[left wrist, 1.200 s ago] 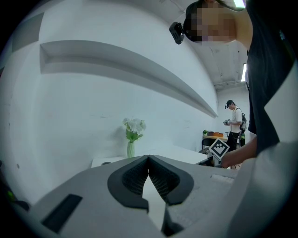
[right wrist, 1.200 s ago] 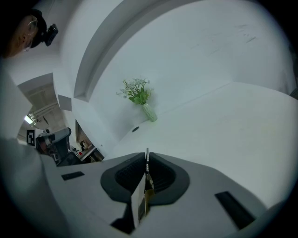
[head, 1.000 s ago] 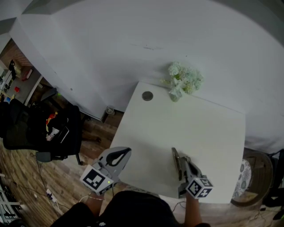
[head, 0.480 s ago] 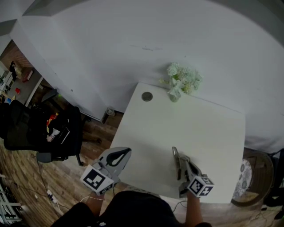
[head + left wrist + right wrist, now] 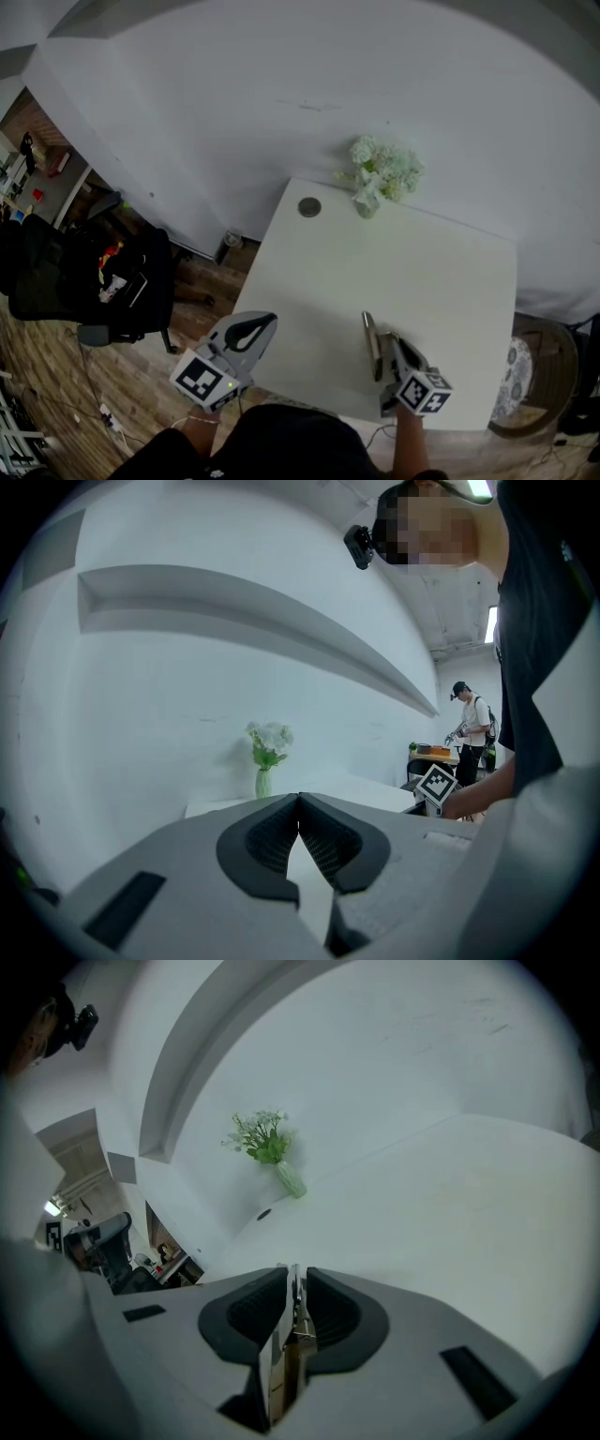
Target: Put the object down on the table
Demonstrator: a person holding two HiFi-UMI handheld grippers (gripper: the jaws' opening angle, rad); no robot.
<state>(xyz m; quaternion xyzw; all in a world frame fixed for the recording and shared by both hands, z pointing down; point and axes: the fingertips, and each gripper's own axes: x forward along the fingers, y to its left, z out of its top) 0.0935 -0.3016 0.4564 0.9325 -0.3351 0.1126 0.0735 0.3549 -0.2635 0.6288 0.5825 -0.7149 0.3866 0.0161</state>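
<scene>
Holding thin flat brown panel (image 5: pixel 275 1368) edge-on, right claw (image 5: pixel 296 1279) clamped on it. Looks light, stiff, tippy; I'd lay it flat on white counter (image 5: pixel 441 272). Left claw (image 5: pixel 300 803) closed, empty.

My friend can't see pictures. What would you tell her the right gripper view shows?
The right gripper is shut on a thin flat object, held on edge over a white table. Far off, a vase of white flowers stands by the wall.

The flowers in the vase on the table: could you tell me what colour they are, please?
White flowers with green leaves, clearest in the left gripper view.
</scene>
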